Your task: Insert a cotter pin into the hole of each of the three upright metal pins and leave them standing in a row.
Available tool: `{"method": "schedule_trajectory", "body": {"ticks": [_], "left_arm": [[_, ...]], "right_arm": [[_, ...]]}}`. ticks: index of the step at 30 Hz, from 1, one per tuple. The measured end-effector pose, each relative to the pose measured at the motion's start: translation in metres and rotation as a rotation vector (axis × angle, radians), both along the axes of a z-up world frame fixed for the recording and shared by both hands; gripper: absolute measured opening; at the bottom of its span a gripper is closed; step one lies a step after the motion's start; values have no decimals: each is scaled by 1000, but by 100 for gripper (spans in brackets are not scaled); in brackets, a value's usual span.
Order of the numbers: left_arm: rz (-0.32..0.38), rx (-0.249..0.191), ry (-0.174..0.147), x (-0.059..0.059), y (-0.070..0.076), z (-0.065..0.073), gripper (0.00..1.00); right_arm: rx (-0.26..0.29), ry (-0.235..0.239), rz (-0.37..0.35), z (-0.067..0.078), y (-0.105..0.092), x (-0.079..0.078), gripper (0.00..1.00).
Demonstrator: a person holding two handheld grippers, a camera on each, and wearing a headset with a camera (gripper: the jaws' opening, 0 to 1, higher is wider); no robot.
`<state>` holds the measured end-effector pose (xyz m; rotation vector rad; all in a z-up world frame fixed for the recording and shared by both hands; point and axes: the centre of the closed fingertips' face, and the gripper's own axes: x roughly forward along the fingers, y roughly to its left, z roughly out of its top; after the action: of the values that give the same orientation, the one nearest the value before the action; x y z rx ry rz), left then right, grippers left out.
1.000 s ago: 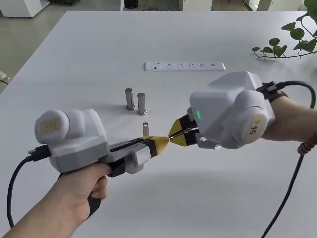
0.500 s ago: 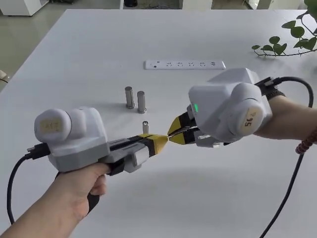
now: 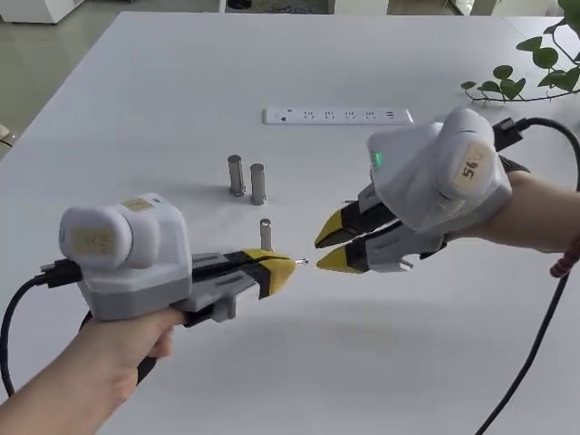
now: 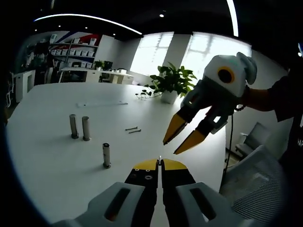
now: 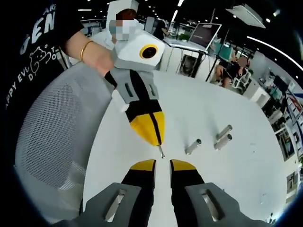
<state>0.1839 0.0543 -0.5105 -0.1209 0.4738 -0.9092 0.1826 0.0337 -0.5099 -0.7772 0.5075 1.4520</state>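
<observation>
Our left gripper [image 3: 288,264] pinches a cotter pin [image 3: 302,263]. Our right gripper [image 3: 319,256], at its 3 o'clock, is spread. One metal pin [image 3: 265,234] stands on the surface [image 3: 181,82] at 12 o'clock, a pair of pins [image 3: 236,175] at 11, and a power strip [image 3: 337,117] beyond.

Desk [image 3: 181,82]: white, smooth, matt with a faint sheen. Far-left pin [image 3: 236,176], far-right pin [image 3: 258,185] and near pin [image 3: 265,235]: grey metal, satin finish with soft highlights. Cotter pin [image 4: 160,158]: thin bright metal. Left claw [image 3: 290,263] and right claw [image 3: 319,256]: smooth yellow tips, slightly glossy, with matt black behind. Power strip [image 3: 337,119], far: white plastic. Chair back [image 5: 52,142]: grey open mesh cloth.
</observation>
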Motion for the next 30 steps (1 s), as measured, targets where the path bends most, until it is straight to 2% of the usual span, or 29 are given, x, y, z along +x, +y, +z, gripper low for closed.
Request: {"method": "schedule_trajectory", "body": {"ticks": [4,9,11,16,22,30], "left_arm": [[-51,13,-32,-4,-3,1,0],[-145,46,-75,-15,-6,2,0],[-166,46,-81,-17,-7,2,0],[-236,45,-108,-27,-13,5,0],[-302,43,-121,-37,-20,7,0],[-343,33,-119,-44,-25,9,0]], "right_arm": [[26,64,-5,0,-1,-7,7],[49,139,-1,-3,-4,-17,8],[55,155,3,-4,-6,-18,9],[75,239,32,-6,-5,-34,8],[70,270,52,-9,-7,-41,6],[66,310,79,-11,-8,-52,4]]}}
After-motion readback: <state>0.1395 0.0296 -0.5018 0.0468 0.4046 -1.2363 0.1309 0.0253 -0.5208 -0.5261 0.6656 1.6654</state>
